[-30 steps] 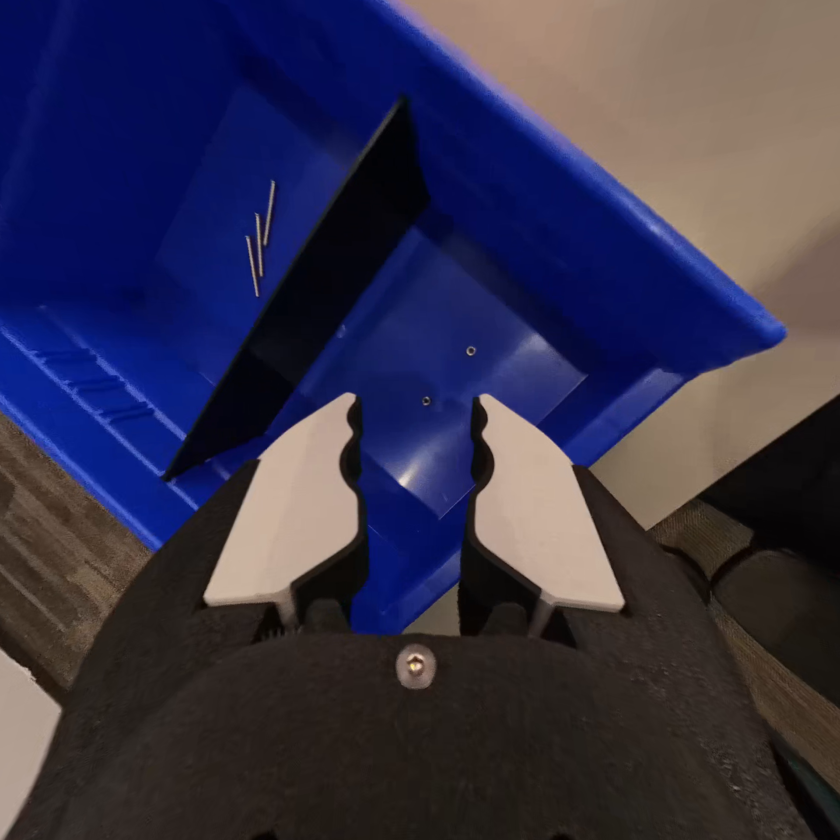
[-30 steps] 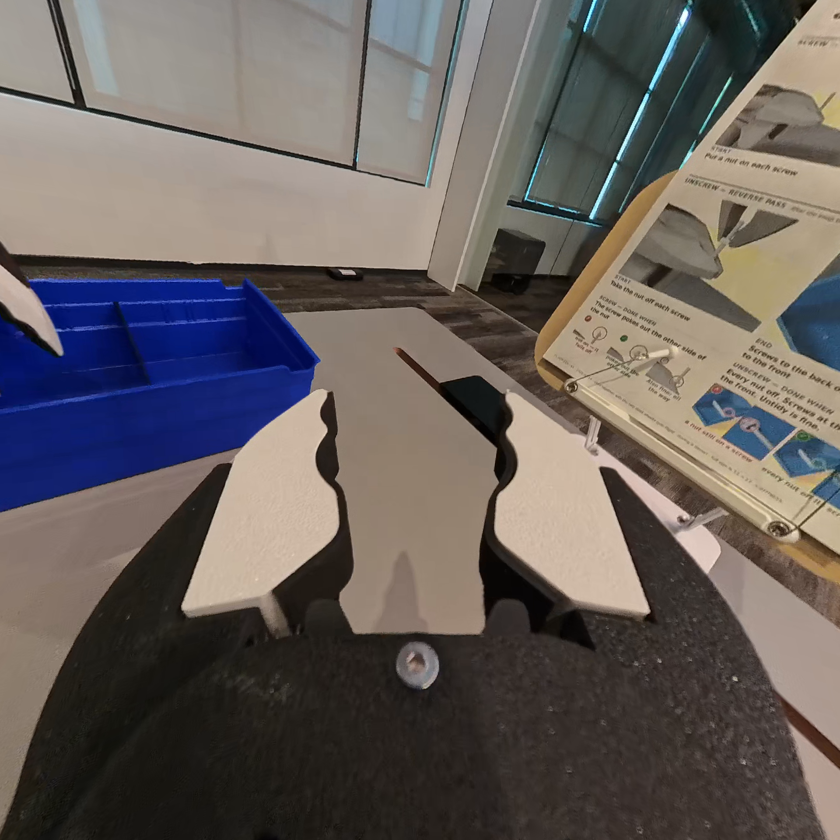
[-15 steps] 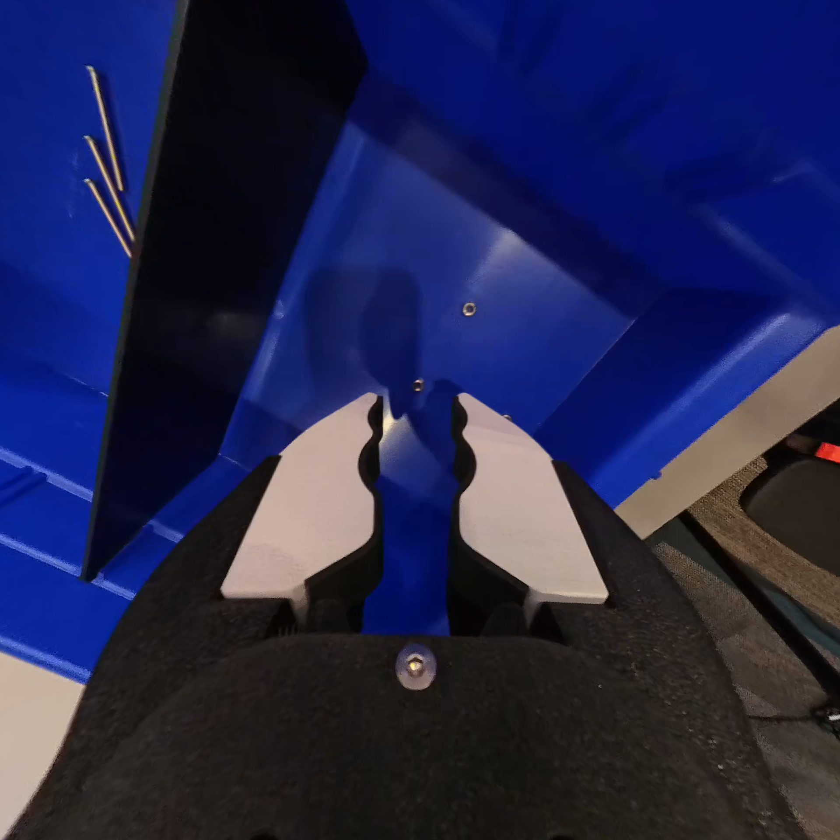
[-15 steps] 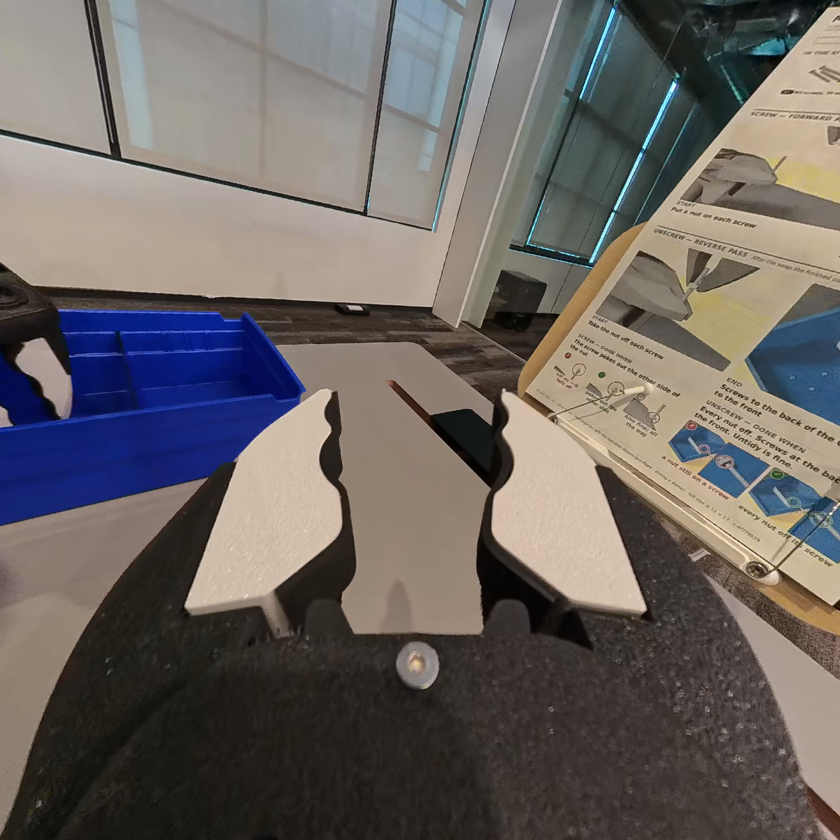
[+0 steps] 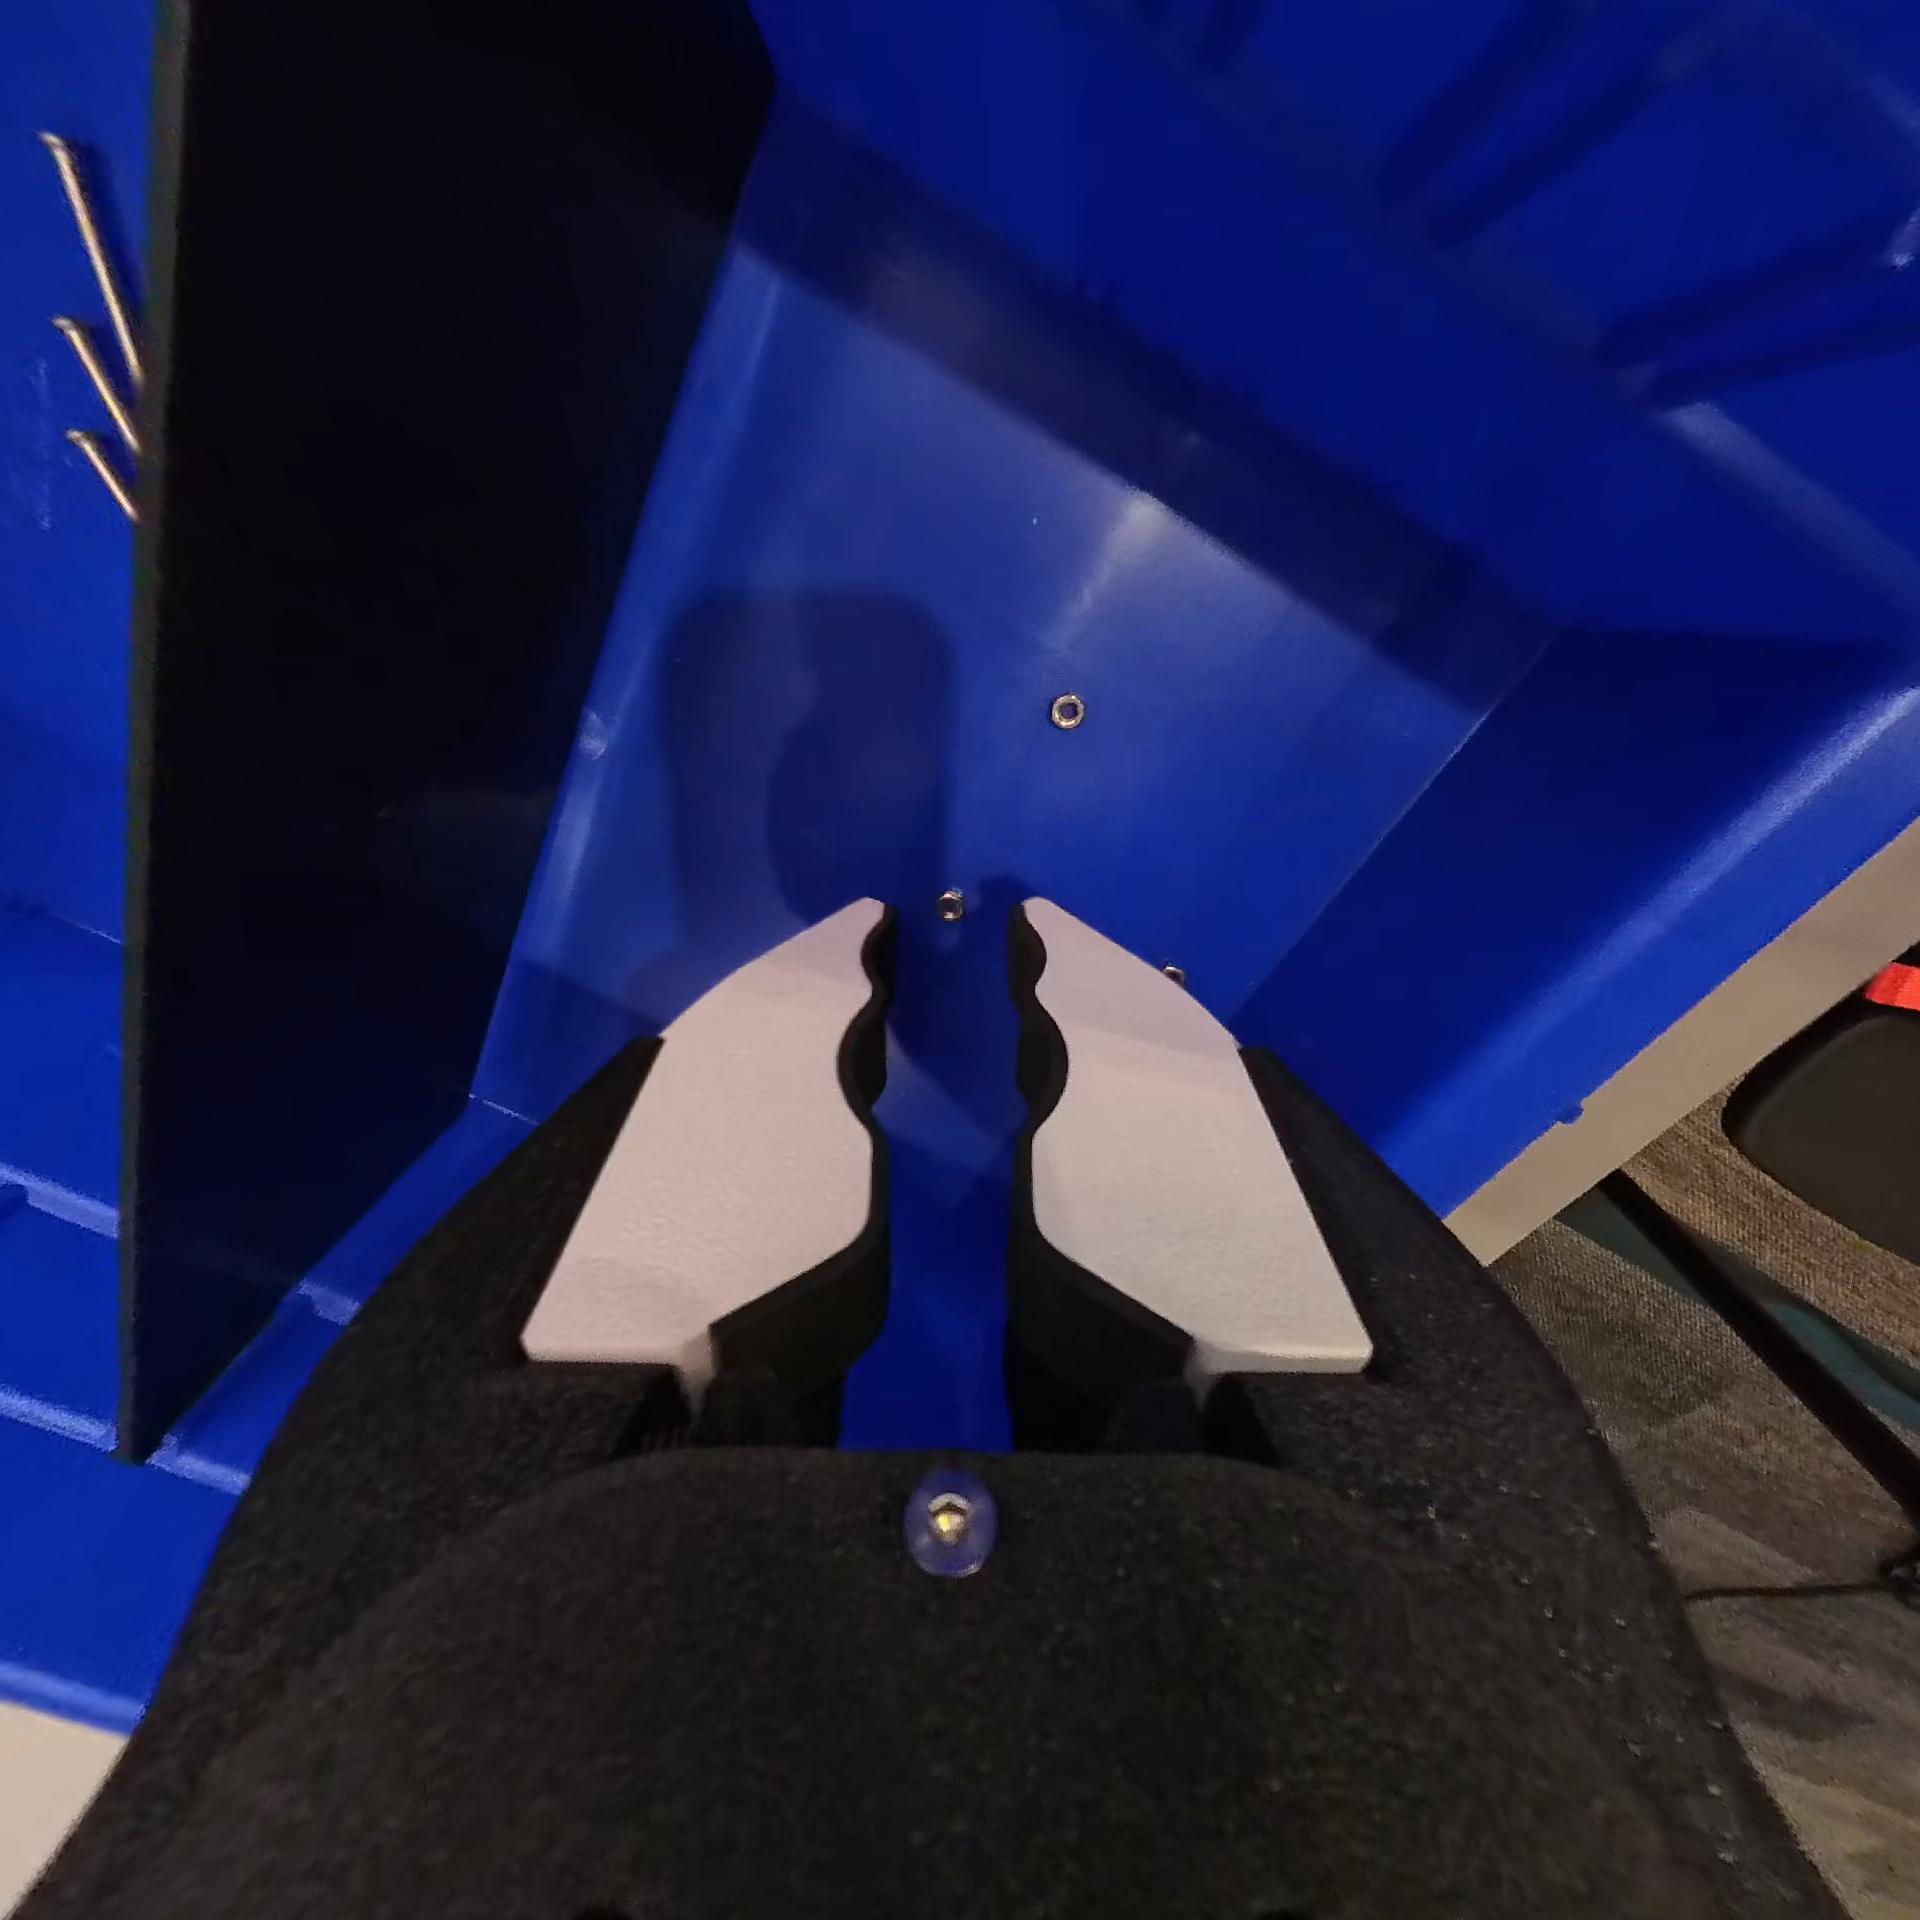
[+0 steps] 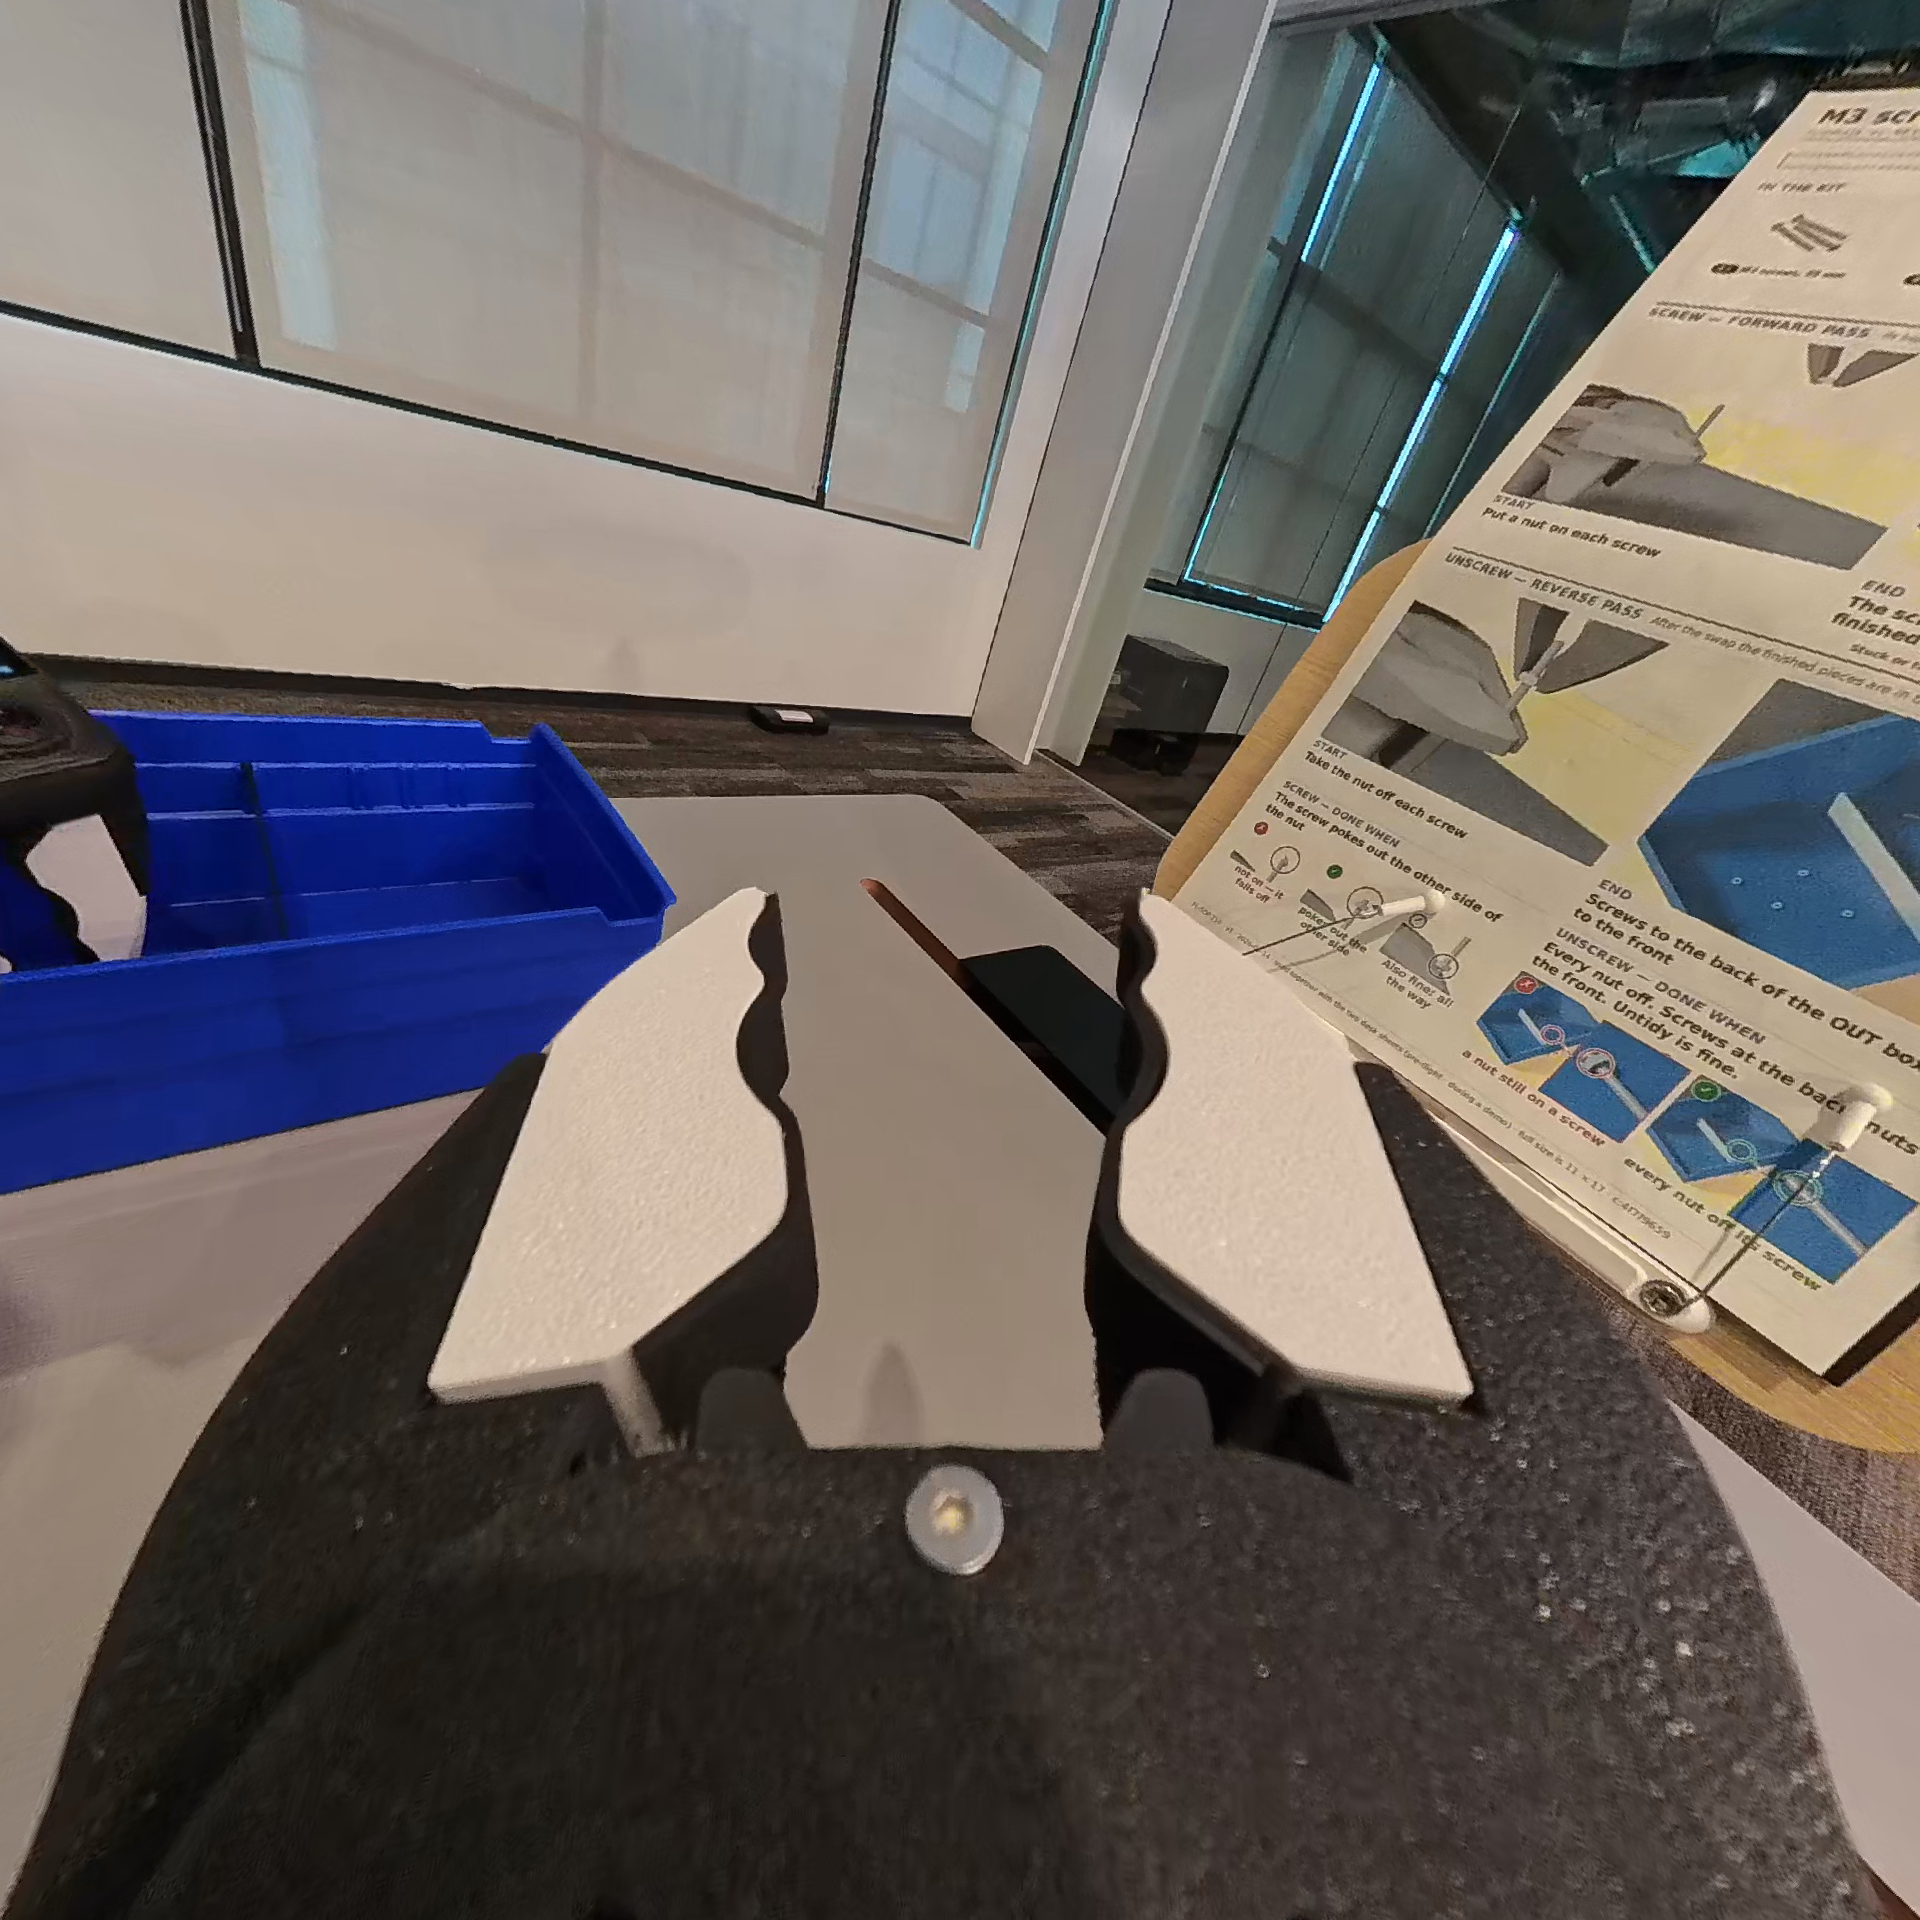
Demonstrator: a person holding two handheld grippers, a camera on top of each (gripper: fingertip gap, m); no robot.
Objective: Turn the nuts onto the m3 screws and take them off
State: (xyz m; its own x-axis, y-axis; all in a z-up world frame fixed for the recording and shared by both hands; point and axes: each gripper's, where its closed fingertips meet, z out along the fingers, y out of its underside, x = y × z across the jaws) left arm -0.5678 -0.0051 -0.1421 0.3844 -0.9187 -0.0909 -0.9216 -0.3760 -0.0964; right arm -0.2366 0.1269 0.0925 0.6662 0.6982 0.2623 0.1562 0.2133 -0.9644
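Table (image 6: 935,1195), grey-topped, carries one blue bin (image 6: 343,997), and one instruction board (image 6: 1621,831) stands propped at its right edge. Bin interior is split by one black divider (image 5: 416,623) into two compartments. Left gripper (image 5: 948,914) is lowered inside the right-hand compartment, its two white fingers (image 5: 727,1143) parted by a narrow gap and clasping nothing; it also shows at the left edge of the right wrist view (image 6: 62,831). Right gripper (image 6: 951,914) hovers above the bare table, well apart from the bin, its two fingers (image 6: 644,1143) spread wide and empty. Screws (image 5: 99,322), three counted, lie side by side on the floor of the left-hand compartment, just beside the divider, which hides their lower ends. Nuts, two clearly counted, lie loose on the floor of the right-hand compartment: one nut (image 5: 950,906) sits directly between the left gripper's fingertips, not gripped, and a second nut (image 5: 1067,712) lies farther in, apart from the first. A small metallic speck (image 5: 1174,974) at the outer edge of the right finger is possibly a third nut, though it is too far hidden to confirm.
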